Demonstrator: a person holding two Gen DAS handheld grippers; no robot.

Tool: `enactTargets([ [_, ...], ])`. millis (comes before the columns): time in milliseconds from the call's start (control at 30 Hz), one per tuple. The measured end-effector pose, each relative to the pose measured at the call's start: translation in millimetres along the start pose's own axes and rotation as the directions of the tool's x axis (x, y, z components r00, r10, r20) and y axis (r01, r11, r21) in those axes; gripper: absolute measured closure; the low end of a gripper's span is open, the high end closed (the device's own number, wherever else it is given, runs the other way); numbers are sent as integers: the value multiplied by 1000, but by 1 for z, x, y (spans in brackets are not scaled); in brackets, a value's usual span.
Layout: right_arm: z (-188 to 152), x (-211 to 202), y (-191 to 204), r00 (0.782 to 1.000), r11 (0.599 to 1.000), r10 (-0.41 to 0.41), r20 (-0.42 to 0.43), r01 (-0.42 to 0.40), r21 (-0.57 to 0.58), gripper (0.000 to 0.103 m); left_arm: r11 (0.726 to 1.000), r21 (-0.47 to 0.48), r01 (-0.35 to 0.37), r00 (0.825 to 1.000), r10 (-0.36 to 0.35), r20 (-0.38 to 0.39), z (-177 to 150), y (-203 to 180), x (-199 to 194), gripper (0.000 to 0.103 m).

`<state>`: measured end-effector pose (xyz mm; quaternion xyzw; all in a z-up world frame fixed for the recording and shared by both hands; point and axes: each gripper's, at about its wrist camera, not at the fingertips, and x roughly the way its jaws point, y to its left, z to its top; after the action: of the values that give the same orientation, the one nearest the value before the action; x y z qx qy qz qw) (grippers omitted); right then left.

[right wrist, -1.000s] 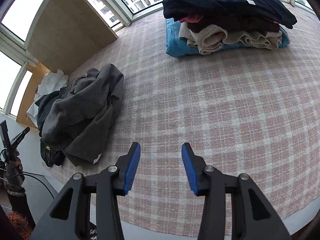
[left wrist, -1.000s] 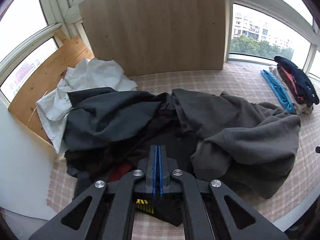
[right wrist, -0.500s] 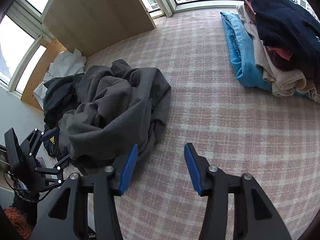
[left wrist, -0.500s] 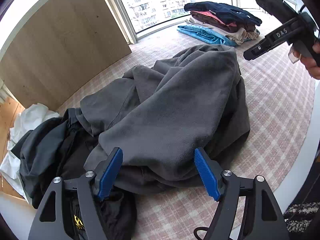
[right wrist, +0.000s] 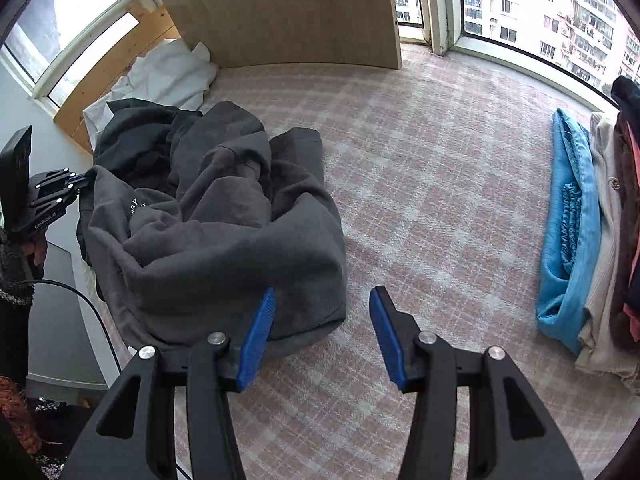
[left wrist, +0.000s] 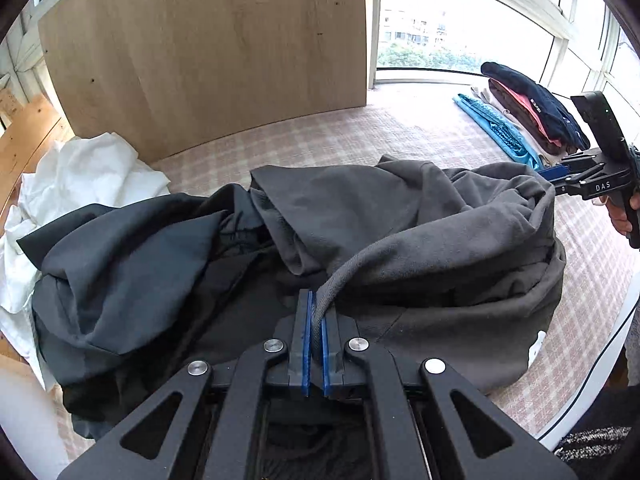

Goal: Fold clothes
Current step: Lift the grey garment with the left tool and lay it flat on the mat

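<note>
Now we are clenching the left tongs (left wrist: 315,320) on the grey hoodie's hem (left wrist: 340,276), heaped on the checked desk (right wrist: 440,184), while the empty right tongs (right wrist: 322,320) are opening beside it to share the lift.

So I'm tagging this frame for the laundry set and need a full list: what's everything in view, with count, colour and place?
grey hoodie: one, charcoal, crumpled on top of the heap, hem pinched by the left gripper
dark garments: count unclear, black and slate, under and left of the hoodie
white cloth: one, white, behind the heap by the wooden board
wooden board: one, light wood, upright at the back
folded stack: several pieces, blue, cream, brown, pink, navy, far right
checked cover: one, pink and white, under everything
left gripper: black, blue pads, shut on the hem
right gripper: black, blue pads, jaws opening, nothing between them
</note>
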<state>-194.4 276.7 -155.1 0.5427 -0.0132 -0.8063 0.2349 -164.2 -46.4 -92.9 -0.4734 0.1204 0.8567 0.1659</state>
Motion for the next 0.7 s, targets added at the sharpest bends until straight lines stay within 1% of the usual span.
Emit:
enactTargets([
  [33, 5, 7, 9, 1000, 999, -5, -2, 5, -40, 48, 1000, -14, 1, 1000, -1, 8, 3, 6, -2, 100],
  [100, 12, 26, 27, 999, 993, -12, -34, 8, -118, 48, 998, -57, 38, 999, -37, 25, 5, 17, -5, 100],
  [167, 13, 40, 39, 999, 984, -11, -50, 2, -178, 48, 998, -58, 22, 1000, -20, 23, 4, 17, -4, 100],
  [200, 12, 43, 42, 999, 981, 7, -51, -17, -192, 55, 998, -56, 10, 1000, -8, 21, 3, 17, -3, 100],
  [233, 12, 43, 43, 998, 981, 37, -52, -46, -191, 92, 999, -51, -3, 1000, 4, 16, 1, 16, -2, 100],
  [267, 13, 40, 43, 995, 981, 86, -55, -94, -168, 98, 998, -58, -2, 1000, 3, 15, -1, 16, -2, 100],
  [300, 14, 34, 43, 993, 982, 114, -41, -119, -149, 98, 997, -75, 11, 1000, -9, 25, -2, 18, -6, 100],
  [367, 23, 7, 47, 993, 986, 107, 49, -100, -132, 98, 993, -114, 42, 998, -36, 53, -2, 24, -15, 100],
  [400, 28, -12, 49, 988, 987, 110, 106, -96, -127, 98, 991, -126, 53, 996, -44, 71, 0, 27, -22, 100],
  [433, 34, -36, 51, 978, 987, 117, 175, -96, -126, 98, 990, -129, 52, 995, -40, 91, 4, 29, -31, 100],
  [467, 40, -62, 53, 963, 988, 117, 244, -90, -122, 98, 992, -123, 35, 993, -21, 115, 10, 30, -43, 100],
  [500, 46, -87, 57, 945, 989, 114, 306, -80, -122, 99, 994, -111, 12, 990, 4, 143, 17, 31, -58, 100],
  [567, 55, -137, 67, 906, 990, 100, 412, -50, -128, 99, 995, -93, -23, 976, 43, 216, 33, 33, -92, 100],
  [600, 58, -164, 73, 879, 991, 90, 468, -31, -134, 99, 996, -87, -35, 965, 56, 255, 42, 35, -113, 100],
  [633, 59, -192, 81, 846, 990, 81, 527, -7, -142, 99, 995, -83, -47, 953, 70, 293, 50, 37, -134, 100],
  [700, 58, -246, 97, 780, 988, 79, 621, 20, -151, 99, 995, -69, -74, 921, 94, 377, 66, 40, -181, 100],
])
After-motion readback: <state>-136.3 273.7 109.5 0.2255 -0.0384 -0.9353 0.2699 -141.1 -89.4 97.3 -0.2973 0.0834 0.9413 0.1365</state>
